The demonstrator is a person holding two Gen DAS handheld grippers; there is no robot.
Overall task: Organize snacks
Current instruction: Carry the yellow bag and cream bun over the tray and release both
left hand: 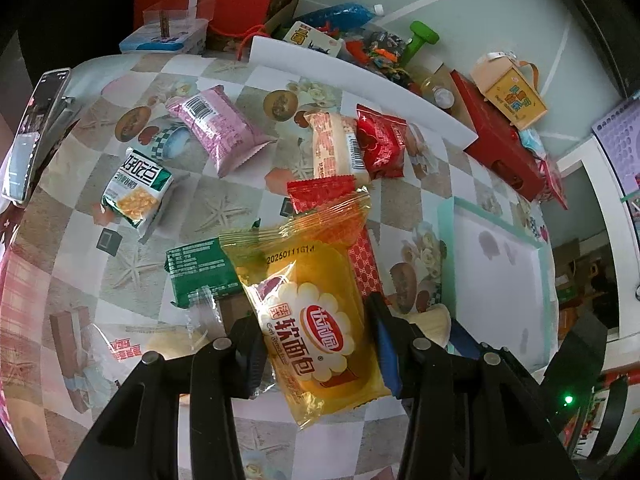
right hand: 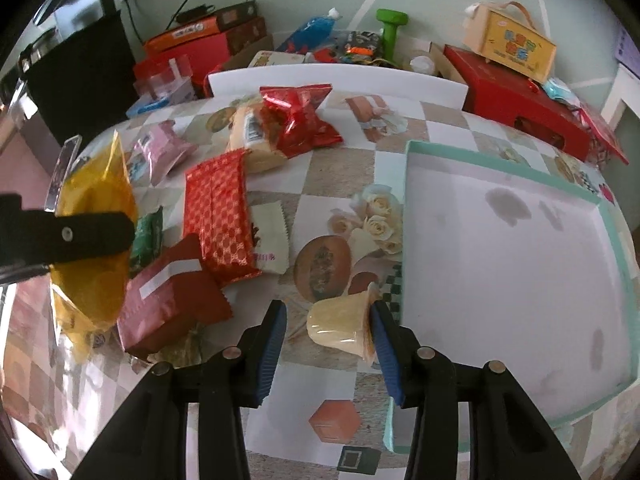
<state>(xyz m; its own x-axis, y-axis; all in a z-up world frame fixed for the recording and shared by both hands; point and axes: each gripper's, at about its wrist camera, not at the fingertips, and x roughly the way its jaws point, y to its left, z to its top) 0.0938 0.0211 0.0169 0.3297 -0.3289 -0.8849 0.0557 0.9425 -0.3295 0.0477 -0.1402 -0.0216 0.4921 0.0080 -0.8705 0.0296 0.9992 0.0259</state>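
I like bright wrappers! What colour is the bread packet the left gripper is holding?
Yellow-orange, partly see-through, with a red logo: the bread packet, seen best in the left wrist view.

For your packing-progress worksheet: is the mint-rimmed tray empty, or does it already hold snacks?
Empty. The mint-rimmed tray shows only a bare, stained white floor; the jelly cup lies outside its rim.

The white tray (right hand: 520,248) with the green rim is open inside, with room to reach in from above. A jelly cup (right hand: 344,326) lies just beside its left wall. Left of that, snack packs (right hand: 218,216) crowd the table (right hand: 352,168). Boxes (right hand: 520,104) block the far edge.
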